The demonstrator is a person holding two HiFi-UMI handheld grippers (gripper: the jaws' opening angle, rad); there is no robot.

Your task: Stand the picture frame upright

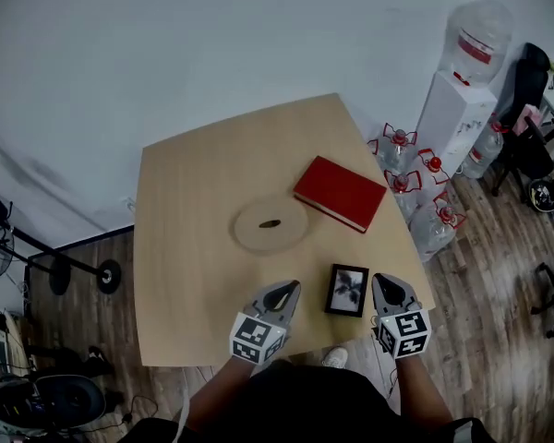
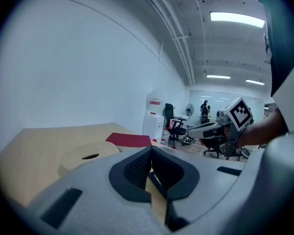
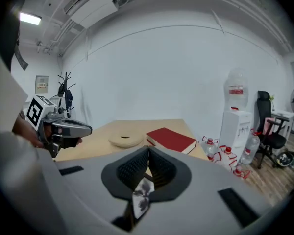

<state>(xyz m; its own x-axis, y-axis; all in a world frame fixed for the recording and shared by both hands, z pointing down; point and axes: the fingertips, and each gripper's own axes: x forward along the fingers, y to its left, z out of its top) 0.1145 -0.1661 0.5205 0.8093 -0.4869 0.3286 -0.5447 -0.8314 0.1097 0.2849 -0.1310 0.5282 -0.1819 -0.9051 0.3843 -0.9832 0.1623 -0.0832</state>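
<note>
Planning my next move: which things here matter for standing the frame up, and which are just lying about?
Job: picture frame, lying flat; left gripper; right gripper.
Lying about: red book; round wooden disc; water bottles.

White wall point(image 1: 212, 35), wood floor point(image 1: 499, 275), tan table point(image 1: 194, 247), water dispenser point(image 1: 454, 109) + spare bottles point(image 1: 408, 185)

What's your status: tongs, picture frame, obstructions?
Left tongs shut, right tongs shut, both empty. Picture frame flat on table between them. Red book, wooden disc well clear.
</note>
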